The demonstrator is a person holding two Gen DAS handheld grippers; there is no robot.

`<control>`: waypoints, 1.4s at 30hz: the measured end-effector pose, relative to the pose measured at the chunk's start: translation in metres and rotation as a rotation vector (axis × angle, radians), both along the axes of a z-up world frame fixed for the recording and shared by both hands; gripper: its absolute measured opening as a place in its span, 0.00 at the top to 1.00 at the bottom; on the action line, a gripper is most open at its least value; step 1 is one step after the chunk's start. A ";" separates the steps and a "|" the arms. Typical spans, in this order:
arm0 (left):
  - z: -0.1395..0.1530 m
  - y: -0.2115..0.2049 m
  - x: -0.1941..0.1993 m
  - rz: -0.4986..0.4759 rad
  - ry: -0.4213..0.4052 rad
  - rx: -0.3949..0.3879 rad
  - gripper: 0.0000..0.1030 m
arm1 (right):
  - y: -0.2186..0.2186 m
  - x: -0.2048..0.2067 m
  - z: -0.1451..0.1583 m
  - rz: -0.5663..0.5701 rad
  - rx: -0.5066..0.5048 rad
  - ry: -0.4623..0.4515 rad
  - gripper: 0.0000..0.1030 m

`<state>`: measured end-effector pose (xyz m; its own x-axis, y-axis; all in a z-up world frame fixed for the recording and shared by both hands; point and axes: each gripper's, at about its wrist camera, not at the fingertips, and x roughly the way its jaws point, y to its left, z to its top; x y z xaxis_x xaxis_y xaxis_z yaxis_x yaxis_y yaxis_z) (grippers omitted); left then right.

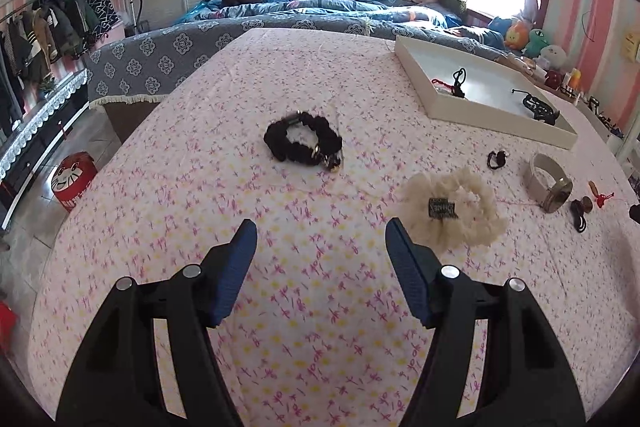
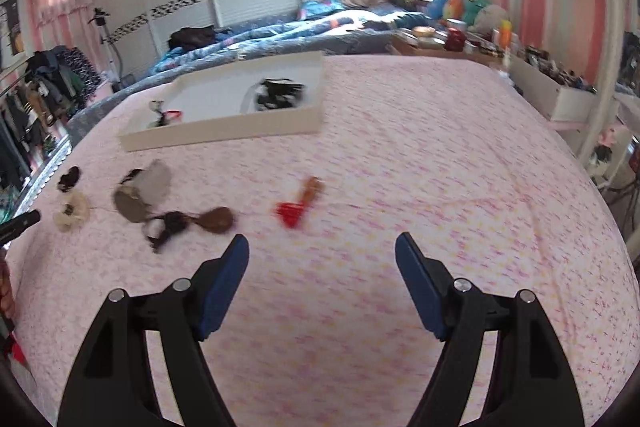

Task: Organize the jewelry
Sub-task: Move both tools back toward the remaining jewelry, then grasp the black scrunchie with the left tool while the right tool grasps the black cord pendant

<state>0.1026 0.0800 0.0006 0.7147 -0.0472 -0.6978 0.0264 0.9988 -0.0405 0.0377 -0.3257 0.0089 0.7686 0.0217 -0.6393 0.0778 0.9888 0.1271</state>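
Left gripper (image 1: 320, 231) is hovering over the floral-clothed bench (image 1: 200, 155) with its jaws standing wide and nothing between them; right gripper (image 2: 320, 247) is likewise hanging wide and empty. Just beyond the left gripper, to the right, the cream scrunchie (image 1: 456, 211) is lying flat; the black scrunchie (image 1: 302, 143) is lying farther off, nearer the centre. In the motion-blurred right wrist view, a red tassel charm (image 2: 294, 211) is lying just ahead of the right gripper, with a brown-and-black piece (image 2: 192, 221) to its left. A grey watch band (image 1: 548, 181) is resting right of the cream scrunchie. The white tray (image 1: 500, 115), at the far right, is already holding a few dark pieces. Judgement: for a clean pick, each gripper should be straddling one piece only, lowering squarely so the pads are closing on fabric or cord without pinching the cloth.
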 end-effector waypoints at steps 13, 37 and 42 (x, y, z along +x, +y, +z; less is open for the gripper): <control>-0.003 0.014 0.048 0.011 0.023 -0.013 0.36 | 0.078 0.037 -0.008 0.111 -0.007 0.044 0.26; -0.030 -0.014 0.107 -0.048 0.115 0.024 0.89 | 0.120 0.068 -0.025 0.137 -0.125 0.142 0.80; -0.026 -0.010 0.102 -0.036 0.088 0.000 0.89 | 0.106 0.061 -0.020 0.131 -0.067 0.110 0.95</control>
<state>0.2042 0.0704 -0.0250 0.6489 -0.0713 -0.7576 0.0584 0.9973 -0.0438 0.0990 -0.2196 -0.0116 0.6877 0.0716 -0.7225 -0.0426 0.9974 0.0584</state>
